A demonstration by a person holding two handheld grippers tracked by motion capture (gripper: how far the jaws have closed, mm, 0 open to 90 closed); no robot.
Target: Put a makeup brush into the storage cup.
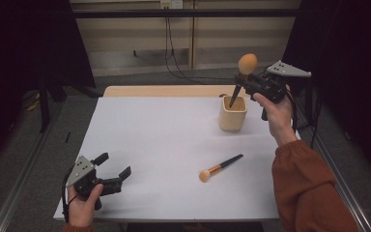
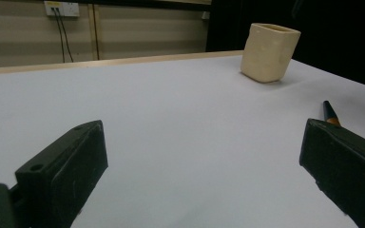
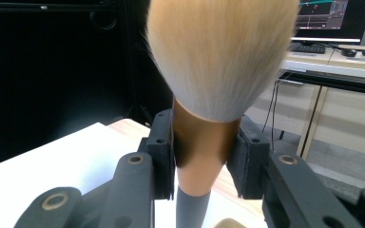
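Note:
My right gripper (image 1: 247,81) is shut on a large makeup brush (image 1: 244,71) with a fluffy tan head, held above the pale wooden cup (image 1: 233,114) at the table's far right; the dark handle tip dips inside the cup's mouth. In the right gripper view the jaws clamp the copper ferrule (image 3: 202,142) under the bristles (image 3: 221,52). A smaller brush (image 1: 220,167) lies flat on the white table (image 1: 164,140), right of centre. My left gripper (image 1: 112,173) rests open at the near left corner, nothing between its jaws. The left gripper view shows the cup (image 2: 269,52) and the lying brush's handle tip (image 2: 330,113).
The tabletop's wooden far edge (image 1: 169,91) shows beyond the white surface. Cables (image 1: 171,48) hang down the back wall from a socket. Dark curtains stand at both sides, and metal rails run along the floor by the table.

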